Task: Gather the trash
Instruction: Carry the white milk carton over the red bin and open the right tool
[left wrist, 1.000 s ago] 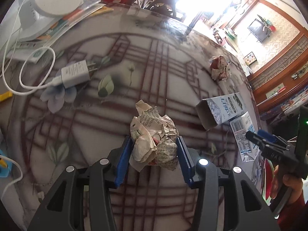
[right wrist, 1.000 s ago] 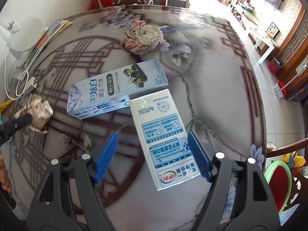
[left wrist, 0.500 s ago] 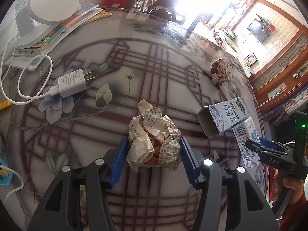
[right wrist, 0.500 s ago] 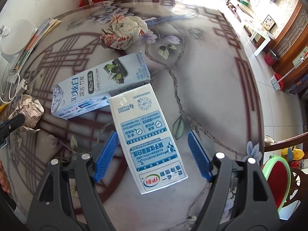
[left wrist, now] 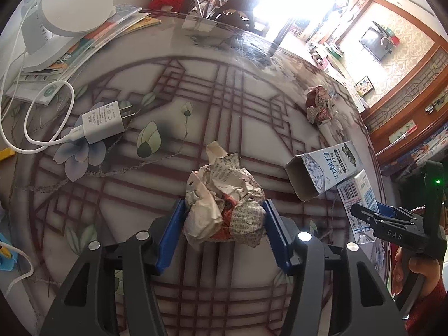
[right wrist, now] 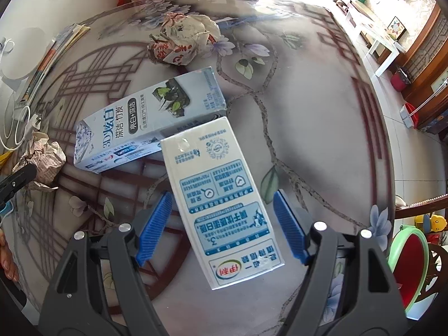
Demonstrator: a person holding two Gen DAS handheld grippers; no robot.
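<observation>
Left claw: your blue pads bracket the crumpled newspaper ball; the left pad touches the paper, the right pad looks just at its edge. The jaws have just been closing a little after opening, with the ball between them. Whether they press firmly, you cannot tell.
Newspaper ball: it sits on the desk near you, at the middle of the left wrist view, and shows at the far left of the right wrist view.
Right claw: your jaws stand wide, one on each side of the milk carton, with a clear gap on both sides; nothing is gripped.
Milk carton: it lies flat on the desk, its far end touching or just beside the toothpaste box.
Toothpaste box: it lies on its side, far and left of the carton, open end toward the left.
Second paper wad: red and white, farther off on the desk, well apart from both claws.
Charger: white plug and looped cable at the far left of the desk.
Your right hand: it holds the gripper handle at the right edge of the left wrist view.
</observation>
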